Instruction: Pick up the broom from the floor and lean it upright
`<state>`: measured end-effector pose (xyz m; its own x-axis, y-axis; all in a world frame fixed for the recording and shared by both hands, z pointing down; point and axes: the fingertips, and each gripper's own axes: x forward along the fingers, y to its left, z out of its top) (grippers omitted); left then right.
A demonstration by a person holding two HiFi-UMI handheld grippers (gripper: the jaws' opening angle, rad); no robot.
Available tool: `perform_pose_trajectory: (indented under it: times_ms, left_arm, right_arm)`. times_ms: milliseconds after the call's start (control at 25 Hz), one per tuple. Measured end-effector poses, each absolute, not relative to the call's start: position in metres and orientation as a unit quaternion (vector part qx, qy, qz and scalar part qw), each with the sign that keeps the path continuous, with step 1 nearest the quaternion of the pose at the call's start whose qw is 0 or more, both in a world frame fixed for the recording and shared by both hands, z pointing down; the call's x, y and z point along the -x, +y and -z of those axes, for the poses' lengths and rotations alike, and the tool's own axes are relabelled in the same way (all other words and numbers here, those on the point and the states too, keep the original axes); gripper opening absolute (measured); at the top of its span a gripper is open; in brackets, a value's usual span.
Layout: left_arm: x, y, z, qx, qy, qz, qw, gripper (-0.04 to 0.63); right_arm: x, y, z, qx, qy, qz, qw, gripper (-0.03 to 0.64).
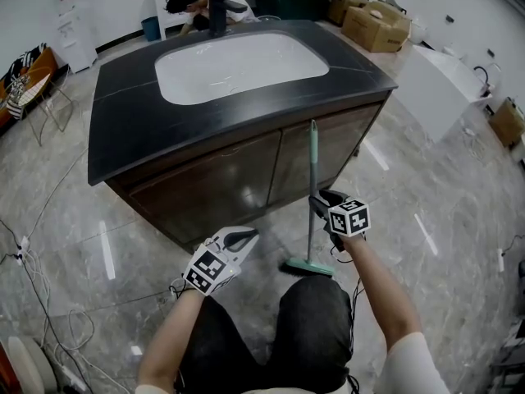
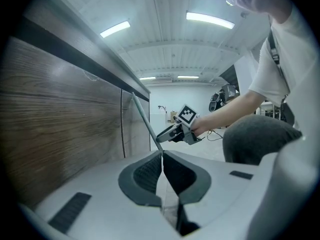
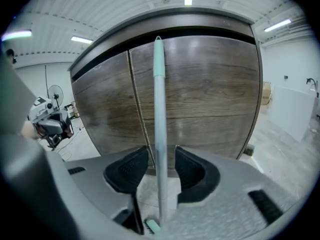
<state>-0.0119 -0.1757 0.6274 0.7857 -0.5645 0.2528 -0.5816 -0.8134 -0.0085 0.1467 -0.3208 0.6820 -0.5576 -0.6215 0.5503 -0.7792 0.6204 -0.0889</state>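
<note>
The broom has a mint-green handle [image 1: 312,187] and stands upright. Its top rests against the wooden cabinet door [image 1: 246,179] and its head [image 1: 308,267] sits on the floor. My right gripper [image 1: 317,204] is at mid-handle. In the right gripper view the handle [image 3: 159,99] runs between the dark pads [image 3: 127,169] with a gap on each side, so that gripper [image 3: 161,151] is open. My left gripper [image 1: 248,235] hovers low at the left, away from the broom. Its jaws [image 2: 162,155] meet at the tips, with nothing in them. From there the handle [image 2: 145,121] and my right gripper [image 2: 175,132] show ahead.
The vanity has a black counter [image 1: 123,113], a white sink [image 1: 238,64] and a dark faucet [image 1: 219,6]. Cables [image 1: 33,277] trail over the marble floor at the left. Cardboard boxes [image 1: 373,23] stand at the back right. A person [image 1: 184,2] crouches behind the vanity.
</note>
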Motion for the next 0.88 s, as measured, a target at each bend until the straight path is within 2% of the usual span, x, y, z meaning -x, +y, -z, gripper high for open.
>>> perform_pose_trajectory:
  times_ms: [360, 520, 720, 880]
  left_arm:
    - [0.012, -0.177, -0.654, -0.95, -0.283, -0.128, 0.032, 0.011]
    - [0.0, -0.181, -0.679, -0.954, -0.267, -0.123, 0.05, 0.011]
    - [-0.027, -0.18, -0.698, -0.961, -0.242, -0.12, 0.061, 0.011]
    - [-0.046, -0.176, -0.675, -0.963, -0.231, -0.115, 0.076, 0.011]
  right_arm:
    - [-0.141, -0.293, -0.671, -0.386, -0.886, -0.117, 0.23, 0.159]
    - [-0.147, -0.283, -0.682, -0.385, -0.889, -0.114, 0.218, 0.134]
    - [-0.157, -0.272, -0.688, -0.386, -0.89, -0.089, 0.228, 0.08]
    - [-0.172, -0.261, -0.66, -0.396, -0.885, -0.089, 0.23, 0.0]
